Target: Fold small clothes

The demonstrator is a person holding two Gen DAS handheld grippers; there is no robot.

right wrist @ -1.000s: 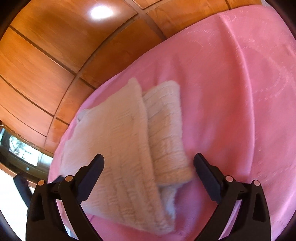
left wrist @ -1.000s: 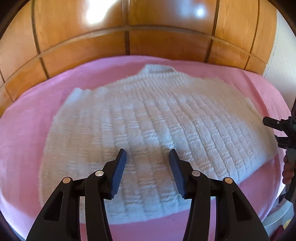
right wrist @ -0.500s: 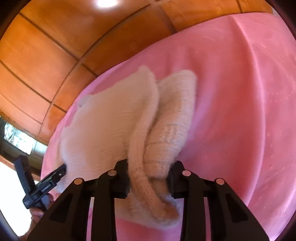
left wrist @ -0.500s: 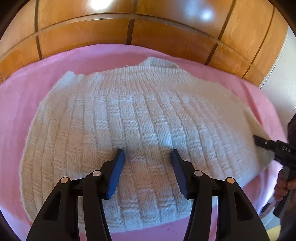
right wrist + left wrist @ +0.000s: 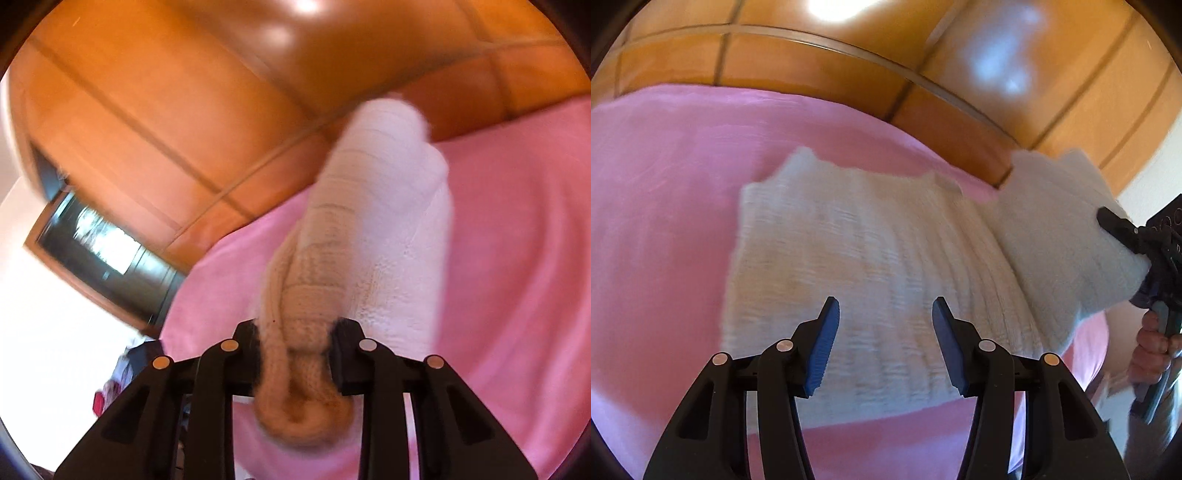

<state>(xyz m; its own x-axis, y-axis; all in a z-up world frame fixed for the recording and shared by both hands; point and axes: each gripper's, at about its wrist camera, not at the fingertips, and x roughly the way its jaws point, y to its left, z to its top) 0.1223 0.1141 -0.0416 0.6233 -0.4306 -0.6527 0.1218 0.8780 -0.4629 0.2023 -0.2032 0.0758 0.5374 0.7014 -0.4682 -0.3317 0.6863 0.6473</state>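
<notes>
Side-fold step. My right tongs (image 5: pixel 295 328), jaws having just closed, clench the bunched side edge of the white knit sweater (image 5: pixel 871 266), lifted off the pink bed (image 5: pixel 665 229). My left tongs (image 5: pixel 885 325) hover released above the hem, which lies flat. Next, I judge: carry the edge across the body.

My left claw (image 5: pixel 885 314) hangs with its blue pads apart, nothing between them, above the near part of the white knitted sweater (image 5: pixel 871 266) lying on the pink bed (image 5: pixel 661 221). At the right edge my right claw (image 5: pixel 1123 236) has the sweater's right side pinched and lifted off the bed, my right hand (image 5: pixel 1152 350) below it. Wooden panels (image 5: pixel 849 70) rise behind.
</notes>
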